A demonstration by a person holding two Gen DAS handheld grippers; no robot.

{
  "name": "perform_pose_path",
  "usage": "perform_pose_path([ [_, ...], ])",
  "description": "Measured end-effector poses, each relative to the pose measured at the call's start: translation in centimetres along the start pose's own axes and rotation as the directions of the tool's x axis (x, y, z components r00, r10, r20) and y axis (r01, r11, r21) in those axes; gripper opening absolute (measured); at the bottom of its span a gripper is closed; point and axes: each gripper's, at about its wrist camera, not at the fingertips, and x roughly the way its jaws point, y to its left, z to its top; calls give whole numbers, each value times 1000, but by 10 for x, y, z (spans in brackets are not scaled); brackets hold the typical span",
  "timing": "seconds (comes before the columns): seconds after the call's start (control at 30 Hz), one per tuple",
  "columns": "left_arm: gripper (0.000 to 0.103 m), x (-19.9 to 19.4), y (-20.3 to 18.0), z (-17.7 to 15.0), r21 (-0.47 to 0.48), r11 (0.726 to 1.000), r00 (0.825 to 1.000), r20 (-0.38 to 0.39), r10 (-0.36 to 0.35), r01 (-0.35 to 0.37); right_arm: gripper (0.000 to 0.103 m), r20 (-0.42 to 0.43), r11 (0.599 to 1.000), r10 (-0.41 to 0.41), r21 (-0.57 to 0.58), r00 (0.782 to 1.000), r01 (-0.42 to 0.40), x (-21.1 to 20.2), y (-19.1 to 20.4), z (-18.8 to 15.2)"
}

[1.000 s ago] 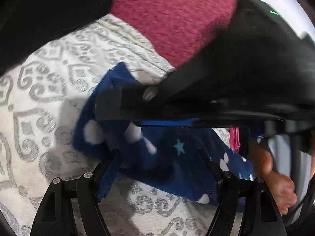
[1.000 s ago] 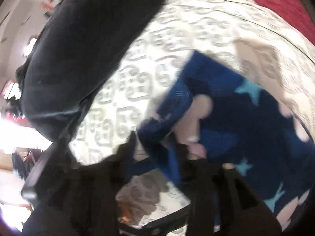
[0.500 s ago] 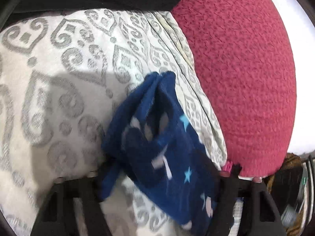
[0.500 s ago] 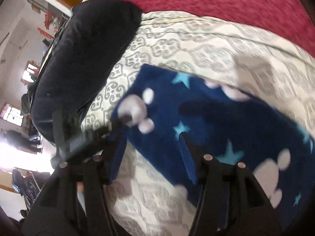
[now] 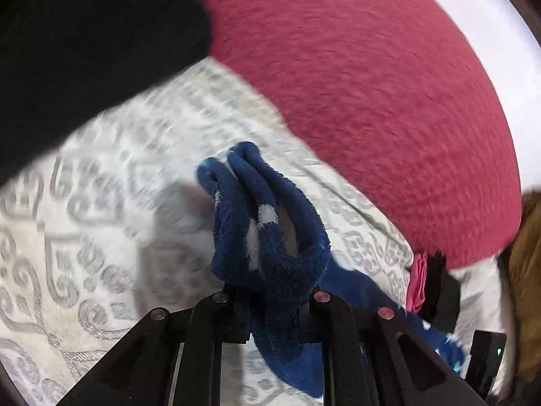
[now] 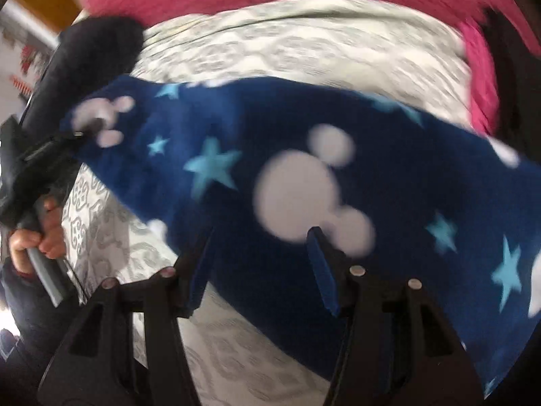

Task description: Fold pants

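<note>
The pants (image 5: pixel 270 223) are dark blue fleece with light stars and white mouse-head shapes. In the left wrist view a bunched edge of them is pinched between the jaws of my left gripper (image 5: pixel 270 301), which is shut on it and holds it a little above the sheet. In the right wrist view the pants (image 6: pixel 389 176) stretch across the bed from left to right. My right gripper (image 6: pixel 260 257) hovers over their lower edge, open, with nothing pressed between its blue pads. At the far left of that view the left gripper (image 6: pixel 76 133) holds the pants' corner, with a hand (image 6: pixel 33 237) on its handle.
The bed has a white sheet with grey ornaments (image 5: pixel 101 237) and a red knitted blanket (image 5: pixel 372 84) behind it. A black garment (image 5: pixel 84 50) lies at the upper left. A pink folded item (image 5: pixel 417 284) sits by the right edge.
My left gripper's jaws have shut on the bunched edge of the pants and lifted it. My right gripper let go of the fabric and swept along the pants, which now lie stretched out.
</note>
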Motion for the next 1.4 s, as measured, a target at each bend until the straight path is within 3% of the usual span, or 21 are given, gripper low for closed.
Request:
perform_pose_path([
  [0.1, 15, -8, -48, -8, 131, 991, 1000, 12, -12, 10, 57, 38, 998, -1, 63, 999, -1, -22, -35, -10],
  [0.23, 15, -9, -119, -40, 286, 956, 998, -20, -55, 58, 57, 94, 995, -41, 92, 995, 32, -50, -65, -21],
  [0.33, 15, 1, -171, -75, 373, 918, 990, -91, -109, 136, 57, 127, 989, -100, 119, 987, 85, -69, -84, -36],
  [0.43, 15, 13, -217, -119, 469, 866, 980, -165, -108, 175, 58, 151, 983, -80, 178, 985, 53, -84, -112, -55],
  [0.47, 15, 20, -230, -138, 491, 848, 972, -206, -110, 200, 58, 156, 979, -80, 198, 984, 48, -87, -121, -62],
  [0.57, 15, 39, -248, -174, 489, 832, 942, -316, -109, 261, 63, 160, 967, -84, 253, 984, 41, -92, -144, -78],
  [0.63, 15, 51, -253, -194, 500, 828, 934, -349, -74, 253, 63, 156, 959, -67, 282, 985, 21, -92, -156, -86],
  [0.73, 16, 62, -259, -210, 544, 812, 941, -338, -19, 212, 63, 165, 954, -35, 298, 986, -16, -92, -163, -93],
  [0.83, 25, 56, -260, -217, 580, 790, 946, -324, -3, 201, 64, 166, 954, -9, 296, 986, -41, -89, -163, -91],
  [0.87, 33, 52, -260, -217, 577, 790, 944, -330, -4, 205, 64, 164, 953, 0, 299, 986, -50, -87, -162, -89],
  [0.97, 44, 37, -263, -214, 546, 792, 926, -373, -64, 274, 64, 165, 952, 23, 299, 986, -72, -85, -160, -84],
  [1.03, 45, 24, -264, -210, 535, 788, 921, -376, -101, 305, 65, 162, 950, 52, 296, 985, -99, -82, -159, -77],
  [1.1, 47, 11, -257, -203, 540, 788, 930, -351, -108, 296, 70, 156, 941, 105, 303, 982, -149, -76, -158, -73],
  [1.2, 56, -7, -234, -191, 583, 783, 963, -259, -76, 219, 82, 106, 923, 179, 326, 978, -204, -57, -159, -64],
  [1.27, 61, -12, -211, -187, 623, 770, 980, -197, -18, 139, 82, 91, 919, 178, 339, 980, -199, -53, -161, -62],
  [1.4, 65, -7, -166, -182, 667, 745, 982, -129, 137, -16, 84, 99, 896, 235, 363, 967, -255, -53, -161, -55],
])
